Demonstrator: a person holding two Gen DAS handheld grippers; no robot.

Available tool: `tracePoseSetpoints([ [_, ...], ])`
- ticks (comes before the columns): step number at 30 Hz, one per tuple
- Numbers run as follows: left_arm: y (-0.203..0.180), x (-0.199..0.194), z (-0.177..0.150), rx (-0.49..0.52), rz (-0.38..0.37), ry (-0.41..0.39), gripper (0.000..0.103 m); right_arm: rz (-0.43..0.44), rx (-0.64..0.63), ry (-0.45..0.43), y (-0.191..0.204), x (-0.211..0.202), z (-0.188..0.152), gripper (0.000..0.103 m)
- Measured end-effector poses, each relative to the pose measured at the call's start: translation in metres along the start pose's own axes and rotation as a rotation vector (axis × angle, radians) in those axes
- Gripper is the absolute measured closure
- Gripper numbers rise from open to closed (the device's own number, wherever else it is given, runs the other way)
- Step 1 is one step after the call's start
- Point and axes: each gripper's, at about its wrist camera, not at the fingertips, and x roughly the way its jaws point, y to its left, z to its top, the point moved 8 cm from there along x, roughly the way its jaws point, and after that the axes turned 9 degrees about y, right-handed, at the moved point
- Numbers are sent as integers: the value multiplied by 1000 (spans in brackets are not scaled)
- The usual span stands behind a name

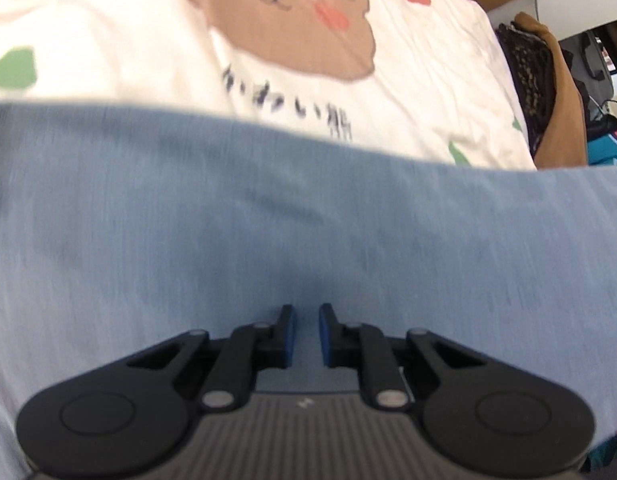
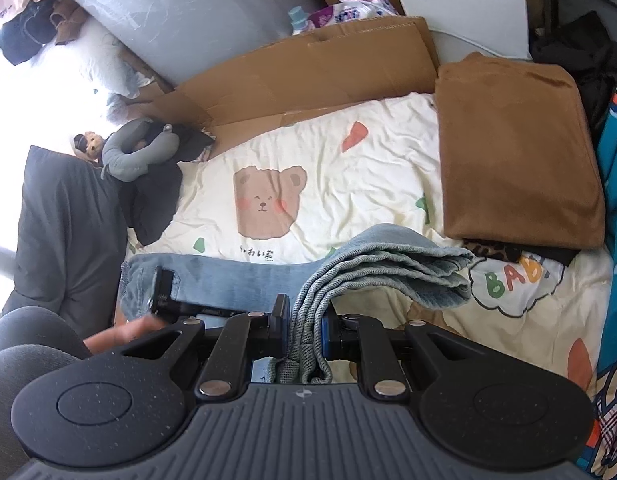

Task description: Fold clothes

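Note:
Light blue jeans (image 1: 268, 208) lie across a cream bedsheet with a bear print (image 1: 108, 20). My left gripper (image 1: 306, 332) points down onto them. Its jaws stand narrow, denim fills the gap and puckers darkly just past the tips. The left wrist view is blurred. In the right wrist view my right gripper (image 2: 304, 320) is shut on a stack of several folded denim layers (image 2: 388, 264), which fan out to the right above the sheet (image 2: 348, 184). The left gripper (image 2: 164, 280), with a hand (image 2: 124, 334) behind it, rests on the jeans' flat left end.
A folded brown cloth (image 2: 516, 160) lies on the right side of the bed, over a leopard-print piece. Flattened cardboard (image 2: 308, 72) lies at the far edge. A grey neck pillow (image 2: 140, 148) and a dark garment (image 2: 68, 232) are at the left, teal patterned fabric (image 2: 616, 200) at the right.

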Motion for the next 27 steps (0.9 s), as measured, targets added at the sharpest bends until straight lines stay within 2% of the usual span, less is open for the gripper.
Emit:
tracePoseSetpoints([
  [7,0,-1,45,-41,9,-61,92,1,-85,-9,41,-11,19,89],
  [9,-2,1,49,-42,14,-66,95,3,-112,-9,55,-13,26,89],
  [13,-8,8,58,-26,24,-64,95,3,-183,0,87,-15,38,89],
  [16,-8,7,57,-40,4,-66,94,5,-235,4,113,-14,49,89],
  [18,-3,-8,40,-47,-8,-71,94,1,-271,1,130,-11,58,89],
  [22,7,-11,18,-92,-52,-89,94,13,-350,14,168,-4,78,89],
  [27,0,-9,-20,-84,-83,-68,93,23,-468,53,222,8,91,89],
])
